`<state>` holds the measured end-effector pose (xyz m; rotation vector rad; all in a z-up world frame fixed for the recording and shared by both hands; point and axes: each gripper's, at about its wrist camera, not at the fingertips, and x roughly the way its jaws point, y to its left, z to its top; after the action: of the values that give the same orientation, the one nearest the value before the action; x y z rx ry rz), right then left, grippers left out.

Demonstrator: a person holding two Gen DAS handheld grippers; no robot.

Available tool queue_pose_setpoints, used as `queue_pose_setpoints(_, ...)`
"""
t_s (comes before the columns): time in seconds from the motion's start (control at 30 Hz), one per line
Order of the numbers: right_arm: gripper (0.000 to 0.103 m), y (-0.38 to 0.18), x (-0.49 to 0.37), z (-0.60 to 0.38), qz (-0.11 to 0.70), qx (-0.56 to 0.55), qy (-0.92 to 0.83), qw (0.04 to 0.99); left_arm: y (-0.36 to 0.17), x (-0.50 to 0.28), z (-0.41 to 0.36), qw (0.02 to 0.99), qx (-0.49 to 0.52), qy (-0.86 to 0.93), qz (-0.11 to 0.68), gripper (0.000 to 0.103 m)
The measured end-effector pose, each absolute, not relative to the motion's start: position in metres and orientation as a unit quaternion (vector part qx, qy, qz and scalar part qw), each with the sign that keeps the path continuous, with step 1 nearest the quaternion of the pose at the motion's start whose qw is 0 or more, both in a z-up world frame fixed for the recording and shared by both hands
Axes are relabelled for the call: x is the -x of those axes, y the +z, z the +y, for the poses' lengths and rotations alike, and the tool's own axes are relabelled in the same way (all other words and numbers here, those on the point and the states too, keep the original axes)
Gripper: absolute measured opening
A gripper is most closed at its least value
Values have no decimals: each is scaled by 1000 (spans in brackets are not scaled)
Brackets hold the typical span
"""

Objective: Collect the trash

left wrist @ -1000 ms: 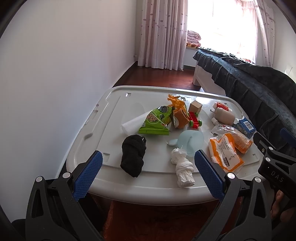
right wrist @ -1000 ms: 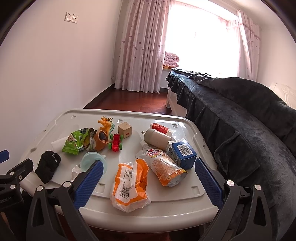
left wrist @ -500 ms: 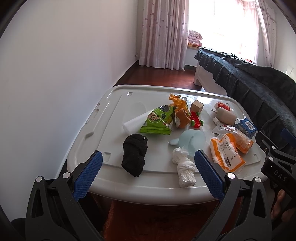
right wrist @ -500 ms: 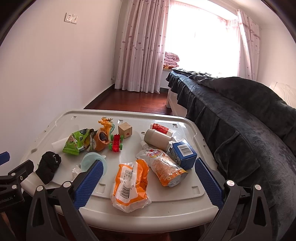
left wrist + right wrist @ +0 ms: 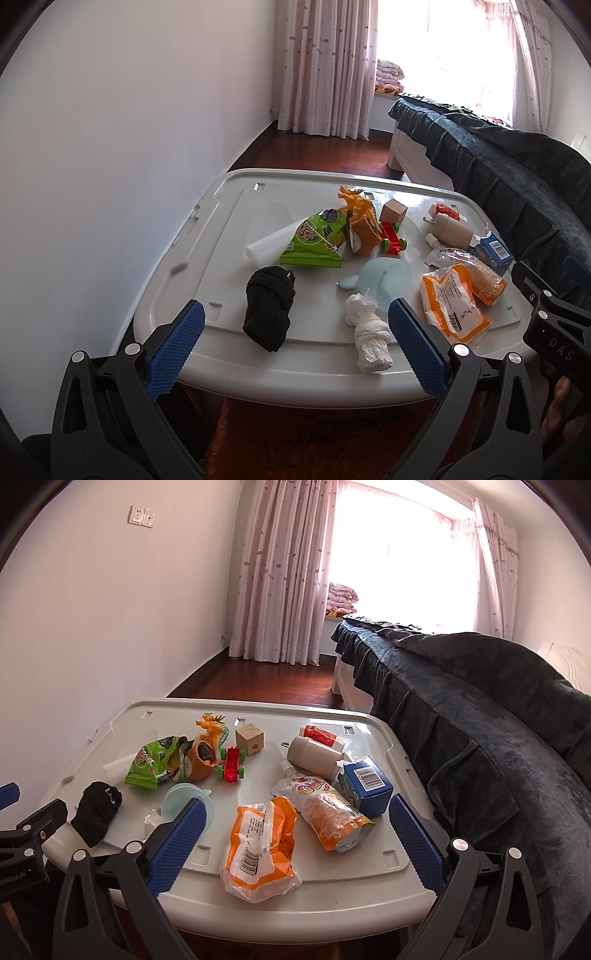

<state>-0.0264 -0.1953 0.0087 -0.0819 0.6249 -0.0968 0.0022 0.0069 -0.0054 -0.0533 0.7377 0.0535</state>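
Note:
A white bin lid serves as a table and holds litter. On it lie a crumpled white tissue, a green snack bag, an orange wrapper, an orange drink pouch and a blue carton. My left gripper is open and empty, at the near edge, its jaws either side of a black sock and the tissue. My right gripper is open and empty, its jaws either side of the orange wrapper.
Toys sit mid-lid: an orange dinosaur, a red car, a wooden cube, a pale blue lid. A beige bottle lies on its side. A dark-covered bed runs along the right. A white wall is on the left.
The left wrist view has shifted slightly, the lid sitting a little higher and farther right. The right view is almost unchanged. Both grippers stay open.

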Motion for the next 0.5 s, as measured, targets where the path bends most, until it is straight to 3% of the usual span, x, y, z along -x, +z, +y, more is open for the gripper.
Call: queue_pose_setpoints(0.5,98,9,27,-196,307,39,-47,950,-5,-1,8,932,27,26,361,97)
